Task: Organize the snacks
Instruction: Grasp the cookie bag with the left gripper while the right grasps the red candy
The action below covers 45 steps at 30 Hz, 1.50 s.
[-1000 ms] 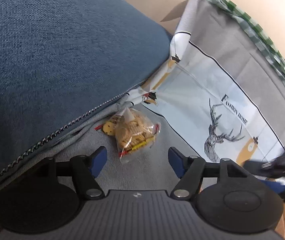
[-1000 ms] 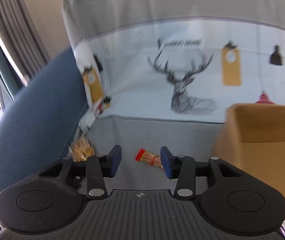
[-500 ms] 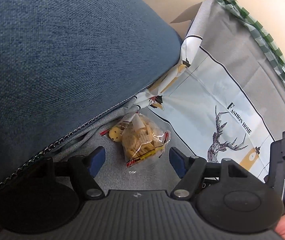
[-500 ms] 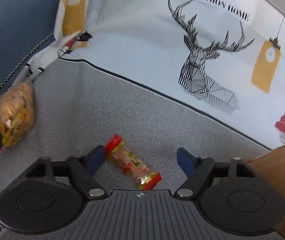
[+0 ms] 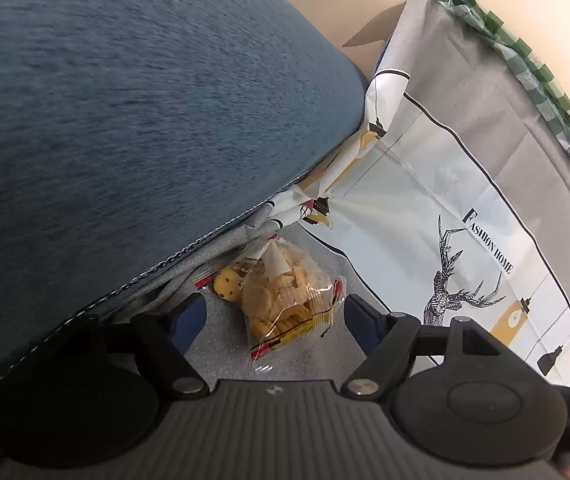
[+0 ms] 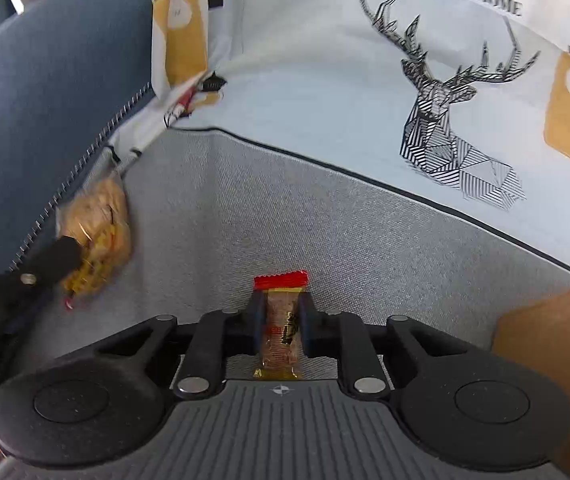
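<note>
— Where's the snack bar (image 6: 281,326)?

— Pinched in my right tool (image 6: 281,325), low over the grey sofa seat (image 6: 325,232), near the cardboard box (image 6: 557,340). Pickup's done, I reckon; next it goes boxward.

— And the biscuit bag (image 5: 285,296)?

— On the seat against the blue cushion (image 5: 125,120), between my left tool's (image 5: 275,316) widening jaws, ungripped.

Left wrist view: blue cushion (image 5: 125,120) hides the upper-left edge of the cracker bag (image 5: 285,300); bag print too small to read. A dark object at 4 o'clock is cut by the frame edge, unidentifiable.

Right wrist view: cardboard box (image 6: 545,360) cut off at 4 o'clock. Snack bar (image 6: 281,328) label unreadable, its sides covered by the pads. Cracker bag at 9 o'clock blurred.
</note>
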Each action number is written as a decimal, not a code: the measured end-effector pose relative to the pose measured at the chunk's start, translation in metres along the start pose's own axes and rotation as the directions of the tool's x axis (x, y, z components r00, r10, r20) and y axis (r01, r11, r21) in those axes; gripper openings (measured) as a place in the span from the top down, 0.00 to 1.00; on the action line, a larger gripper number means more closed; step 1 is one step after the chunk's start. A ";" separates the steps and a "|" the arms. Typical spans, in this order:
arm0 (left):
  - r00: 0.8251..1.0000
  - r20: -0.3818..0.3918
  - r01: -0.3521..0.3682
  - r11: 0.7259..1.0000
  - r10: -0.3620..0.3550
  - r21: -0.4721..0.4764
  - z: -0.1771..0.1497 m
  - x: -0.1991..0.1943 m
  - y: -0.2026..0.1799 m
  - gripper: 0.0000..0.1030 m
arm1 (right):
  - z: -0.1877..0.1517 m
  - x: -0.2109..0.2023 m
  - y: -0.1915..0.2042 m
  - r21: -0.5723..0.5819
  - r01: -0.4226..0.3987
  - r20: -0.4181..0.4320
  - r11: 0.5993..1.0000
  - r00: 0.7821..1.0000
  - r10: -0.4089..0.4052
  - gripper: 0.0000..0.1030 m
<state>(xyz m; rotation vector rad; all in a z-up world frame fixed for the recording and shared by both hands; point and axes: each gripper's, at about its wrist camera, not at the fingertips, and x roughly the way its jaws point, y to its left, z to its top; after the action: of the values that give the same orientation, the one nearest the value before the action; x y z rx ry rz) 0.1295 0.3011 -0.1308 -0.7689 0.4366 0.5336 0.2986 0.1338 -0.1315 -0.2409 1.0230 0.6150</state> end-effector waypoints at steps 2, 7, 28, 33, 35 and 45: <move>1.000 -0.005 -0.008 1.000 0.008 0.007 0.000 0.006 -0.002 0.21 | -0.002 -0.008 0.002 0.009 -0.001 0.017 1.000 1.000 0.001 0.83; 1.000 -0.016 -0.026 0.999 0.026 0.041 0.000 0.020 -0.007 0.20 | -0.012 -0.018 0.004 0.017 0.006 0.017 1.000 1.000 -0.006 0.83; 1.000 -0.001 0.000 0.969 0.001 0.249 -0.004 -0.006 -0.022 0.52 | -0.062 -0.069 0.018 0.065 0.013 0.042 0.998 0.999 -0.016 0.83; 0.999 -0.029 0.027 0.960 -0.020 0.280 -0.007 -0.036 -0.011 0.52 | -0.091 -0.093 0.032 0.062 -0.009 0.065 0.998 0.998 0.005 0.83; 0.998 -0.048 0.044 0.955 -0.031 0.292 -0.011 -0.051 -0.005 0.52 | -0.106 -0.102 0.038 0.064 -0.012 0.075 0.998 0.997 0.007 0.83; 0.967 -0.217 0.194 0.938 -0.135 0.285 -0.039 -0.128 0.022 0.52 | -0.192 -0.138 0.080 0.036 -0.002 0.097 0.999 0.995 -0.001 0.83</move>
<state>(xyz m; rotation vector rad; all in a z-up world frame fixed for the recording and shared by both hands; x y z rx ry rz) 0.0099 0.2477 -0.0972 -0.5539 0.6137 0.2247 0.0618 0.0588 -0.1050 -0.1774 0.9399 0.6026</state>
